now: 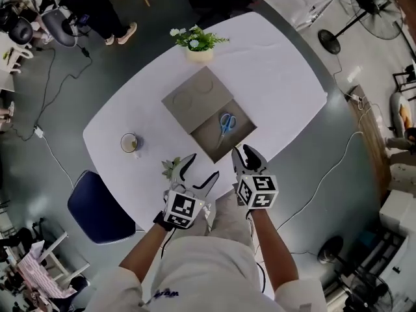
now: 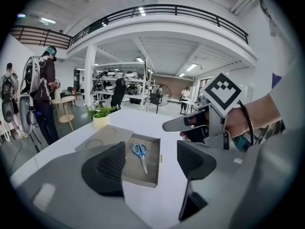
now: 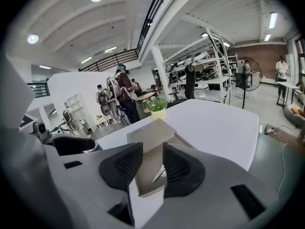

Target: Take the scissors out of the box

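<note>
While I look down from my head, the open box (image 1: 237, 136) sits on the white bench (image 1: 279, 77), its lid (image 1: 195, 96) lying flat just beside it. The scissors (image 1: 225, 123), blue-handled, lie inside the box. My left tool (image 1: 201, 168) hovers at the near edge of the bench, short of the box, and my right tool (image 1: 246, 153) points at the box's near corner. A glass (image 1: 129, 142) stands off to the left and a potted plant (image 1: 198, 43) at the far edge.

From the left gripper view, my left tool (image 2: 150, 163) is wide open with nothing gripped. Past its gap I see the box (image 2: 142, 181) with the scissors (image 2: 140, 155) on its floor. My right tool (image 2: 190, 123) reaches in from the right.

From the right gripper view, my right tool (image 3: 150, 166) is partly open, its pads pressing on nothing. The box (image 3: 151, 191) lies just ahead, and one blade of the scissors (image 3: 158, 174) shows between the pads, untouched.
</note>
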{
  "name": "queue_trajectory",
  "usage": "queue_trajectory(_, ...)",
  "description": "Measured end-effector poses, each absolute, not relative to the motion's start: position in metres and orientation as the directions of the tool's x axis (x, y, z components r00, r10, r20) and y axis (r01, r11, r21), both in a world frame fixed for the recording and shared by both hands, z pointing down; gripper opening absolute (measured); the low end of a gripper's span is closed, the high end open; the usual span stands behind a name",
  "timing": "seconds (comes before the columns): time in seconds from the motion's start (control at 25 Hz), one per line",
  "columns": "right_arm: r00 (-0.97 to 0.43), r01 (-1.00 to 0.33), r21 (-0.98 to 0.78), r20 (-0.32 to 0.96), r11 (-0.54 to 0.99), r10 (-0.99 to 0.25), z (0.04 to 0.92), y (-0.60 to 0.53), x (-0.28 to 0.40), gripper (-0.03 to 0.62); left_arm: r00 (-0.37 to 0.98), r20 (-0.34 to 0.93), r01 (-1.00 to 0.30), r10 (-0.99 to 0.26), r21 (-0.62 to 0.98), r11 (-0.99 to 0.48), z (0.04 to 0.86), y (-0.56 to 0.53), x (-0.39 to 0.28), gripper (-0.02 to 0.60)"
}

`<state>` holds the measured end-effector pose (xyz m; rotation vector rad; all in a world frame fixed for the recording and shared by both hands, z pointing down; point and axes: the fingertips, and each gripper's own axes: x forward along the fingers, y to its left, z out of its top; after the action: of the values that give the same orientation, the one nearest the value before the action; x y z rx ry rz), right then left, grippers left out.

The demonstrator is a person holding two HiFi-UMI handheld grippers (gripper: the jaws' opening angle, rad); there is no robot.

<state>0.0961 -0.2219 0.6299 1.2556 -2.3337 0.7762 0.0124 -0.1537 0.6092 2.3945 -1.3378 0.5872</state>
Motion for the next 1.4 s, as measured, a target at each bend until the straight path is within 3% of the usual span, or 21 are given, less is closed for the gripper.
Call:
queue_trajectory(0.56, -0.487, -0.837, -0.207, 0.703, 0.506, -0.518, 0.709, -0.270, 0.070, 0.118, 0.417, 0.534, -0.899, -0.735, 0.123, -0.420, 0.670, -0.186, -0.016, 0.313)
queue_trajectory(1.08, -0.313, -0.902, -0.122, 0.844, 0.414, -0.435, 0.777, -0.302, 0.061, 0.095, 0.405, 0.501, -0.913, -0.765, 0.171, -0.371, 0.663, -0.183, -0.026, 0.220)
queue_trajectory(1.4, -0.278, -0.921, -0.134, 0.884, 0.366, -0.375, 0.794, -0.311, 0.064, 0.092, 0.377, 0.497, -0.926, -0.781, 0.231, -0.299, 0.665, -0.166, -0.043, 0.162)
